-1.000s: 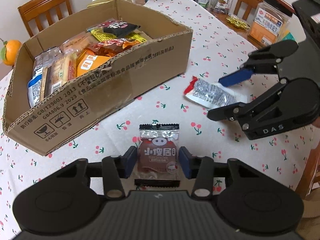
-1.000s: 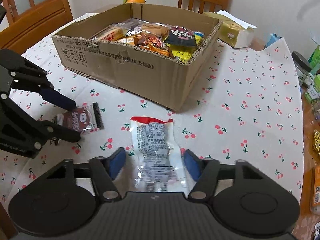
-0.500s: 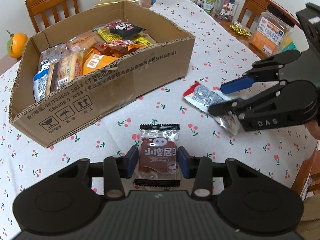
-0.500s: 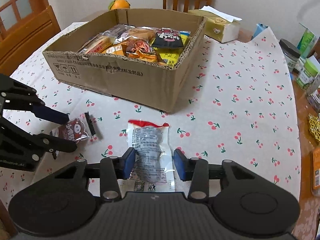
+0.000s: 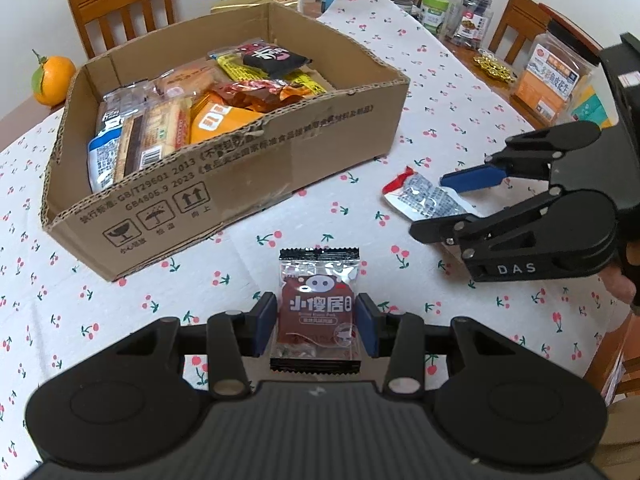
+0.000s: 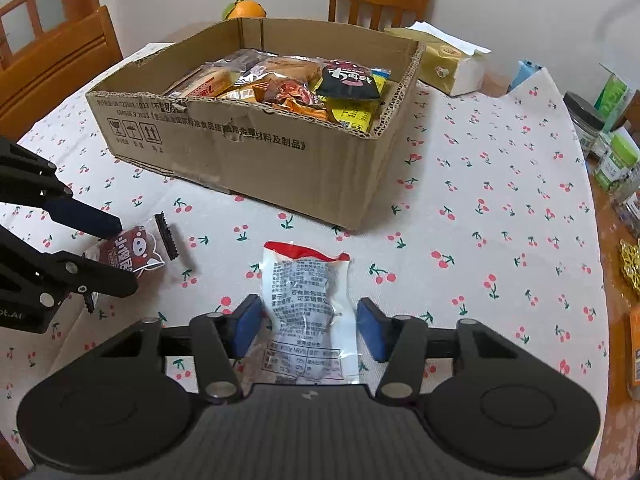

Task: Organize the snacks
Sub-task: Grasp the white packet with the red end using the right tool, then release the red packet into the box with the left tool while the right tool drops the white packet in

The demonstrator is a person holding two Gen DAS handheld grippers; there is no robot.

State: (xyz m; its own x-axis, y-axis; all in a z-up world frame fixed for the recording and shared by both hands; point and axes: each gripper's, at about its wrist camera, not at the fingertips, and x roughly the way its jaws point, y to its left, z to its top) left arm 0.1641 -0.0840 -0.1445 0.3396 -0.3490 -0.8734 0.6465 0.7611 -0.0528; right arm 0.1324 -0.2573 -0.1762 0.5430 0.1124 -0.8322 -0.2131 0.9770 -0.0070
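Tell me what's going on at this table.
A person holding a gripper in each hand is sorting snacks on a cherry-print tablecloth. The left gripper is shut on a brown pig-logo packet. The right gripper straddles a white packet with a red top; its jaws have just been opening and the pads look barely clear of it. The cardboard box beyond, already full of snacks, has received neither.
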